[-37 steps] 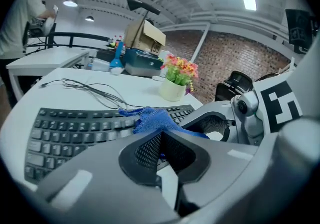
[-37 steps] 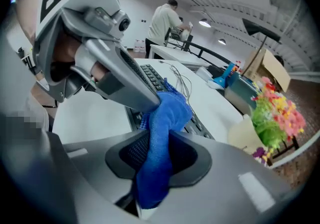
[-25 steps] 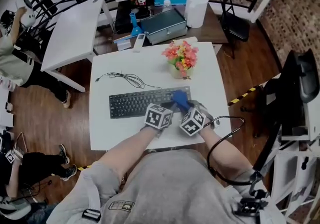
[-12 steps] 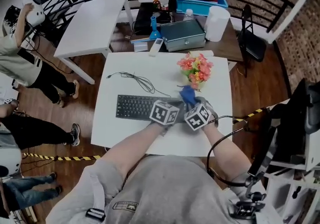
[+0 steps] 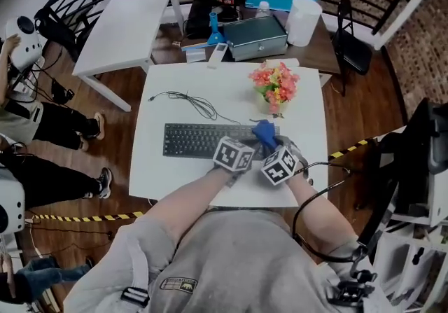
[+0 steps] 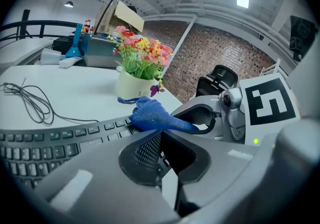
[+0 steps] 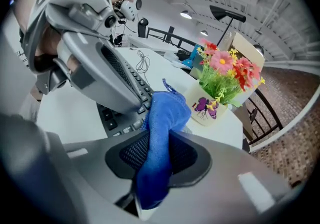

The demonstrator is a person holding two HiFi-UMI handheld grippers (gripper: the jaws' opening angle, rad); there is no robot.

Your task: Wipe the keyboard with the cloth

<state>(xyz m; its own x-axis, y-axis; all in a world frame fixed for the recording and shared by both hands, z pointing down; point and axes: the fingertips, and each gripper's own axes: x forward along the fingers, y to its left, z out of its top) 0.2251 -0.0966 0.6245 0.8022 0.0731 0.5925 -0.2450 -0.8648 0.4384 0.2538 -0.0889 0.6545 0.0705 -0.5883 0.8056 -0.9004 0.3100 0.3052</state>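
A black keyboard (image 5: 199,140) lies across the white table (image 5: 161,178). A blue cloth (image 5: 264,134) sits on its right end, just in front of the flower pot. My right gripper (image 5: 270,148) is shut on the cloth (image 7: 162,133), which hangs bunched between the pads and drapes forward onto the keys (image 7: 120,123). My left gripper (image 5: 241,145) is close beside it on the left, jaws shut with nothing between them (image 6: 160,135), tips low over the keyboard (image 6: 45,143). In the left gripper view the cloth (image 6: 152,117) shows in the right gripper (image 6: 202,118).
A pot of pink and red flowers (image 5: 275,87) stands just behind the keyboard's right end. A thin black cable (image 5: 189,103) loops behind the keyboard. Beyond the table are a metal box (image 5: 259,37), a white roll (image 5: 303,21), a second white table (image 5: 122,21) and people at the left.
My right gripper with the cloth has shifted slightly at the keyboard's right end. The left gripper stays beside it. The head view itself has swung.
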